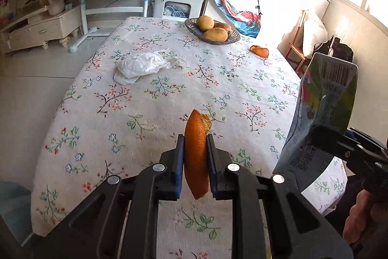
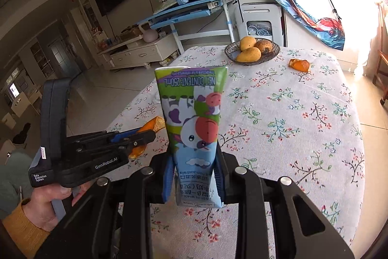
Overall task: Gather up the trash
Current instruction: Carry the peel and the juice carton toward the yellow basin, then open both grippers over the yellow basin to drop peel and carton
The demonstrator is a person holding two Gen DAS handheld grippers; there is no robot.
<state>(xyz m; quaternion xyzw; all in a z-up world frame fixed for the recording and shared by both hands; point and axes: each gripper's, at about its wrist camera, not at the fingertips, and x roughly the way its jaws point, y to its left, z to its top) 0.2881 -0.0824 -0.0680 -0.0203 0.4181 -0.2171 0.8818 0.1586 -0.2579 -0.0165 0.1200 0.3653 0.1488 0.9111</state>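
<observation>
Both tongs hold trash above the flowered table.

On the left of the table [image 1: 150, 98] lies a crumpled white tissue [image 1: 140, 67], apart from everything else. The left tongs [image 1: 196, 137] pinch a strip of orange peel [image 1: 197, 152] upright between their blue pads, clear of the cloth. Behind, at the far edge, a glass fruit bowl [image 1: 232, 39] carries three mangoes [image 1: 215, 34], and just to its right a second piece of orange peel [image 1: 260, 51] rests on the cloth. On the right, the right tongs [image 2: 194, 159] squeeze a flattened milk carton [image 2: 194, 118], its cartoon cow print upside down, lifted over the table's near edge. A hand [image 2: 48, 205] in a yellow sleeve grips the left tool's handle.
</observation>
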